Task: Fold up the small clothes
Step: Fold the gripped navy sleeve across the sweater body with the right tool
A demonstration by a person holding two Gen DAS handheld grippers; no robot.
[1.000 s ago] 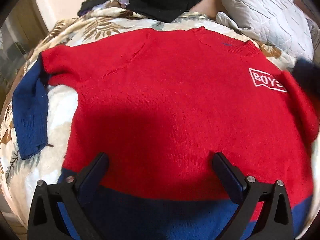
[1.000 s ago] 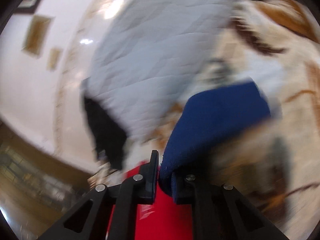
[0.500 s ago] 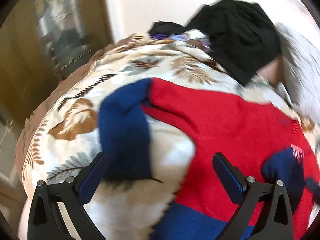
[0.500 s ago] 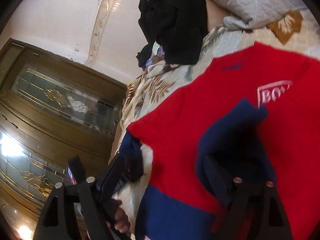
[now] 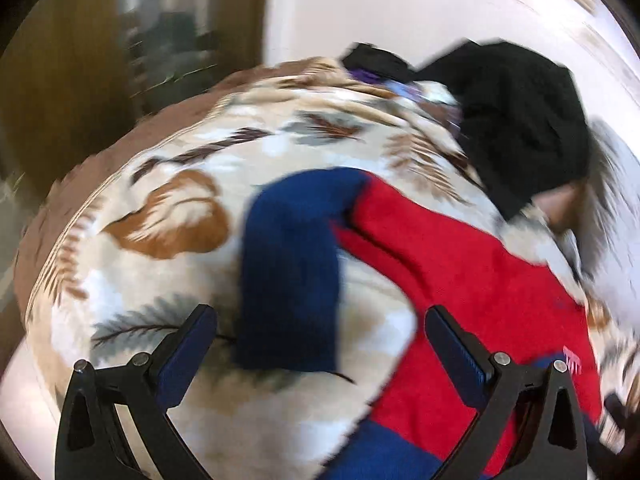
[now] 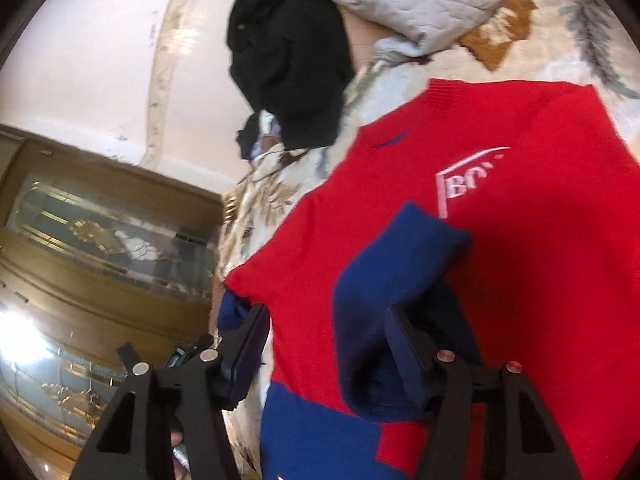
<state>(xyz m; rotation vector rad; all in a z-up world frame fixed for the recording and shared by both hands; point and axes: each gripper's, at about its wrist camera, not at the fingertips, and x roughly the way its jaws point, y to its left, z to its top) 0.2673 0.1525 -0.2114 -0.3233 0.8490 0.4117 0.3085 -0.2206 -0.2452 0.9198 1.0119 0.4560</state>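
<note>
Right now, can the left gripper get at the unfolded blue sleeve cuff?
Probably yes. The left gripper is open, and the blue sleeve cuff lies flat on the leaf-print blanket just ahead of its fingertips, nothing lying over it. The right gripper is over the sweater's other, folded-in sleeve, out of the way.

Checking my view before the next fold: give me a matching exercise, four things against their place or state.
Things:
1. right sleeve
2. left sleeve
3. black clothes
4. left gripper

States:
A. piled at the far edge of the blanket
B. folded over the red sweater front
C. open, holding nothing
D. stretched out flat on the blanket

Pairs: 1-B, 2-D, 3-A, 4-C
</note>
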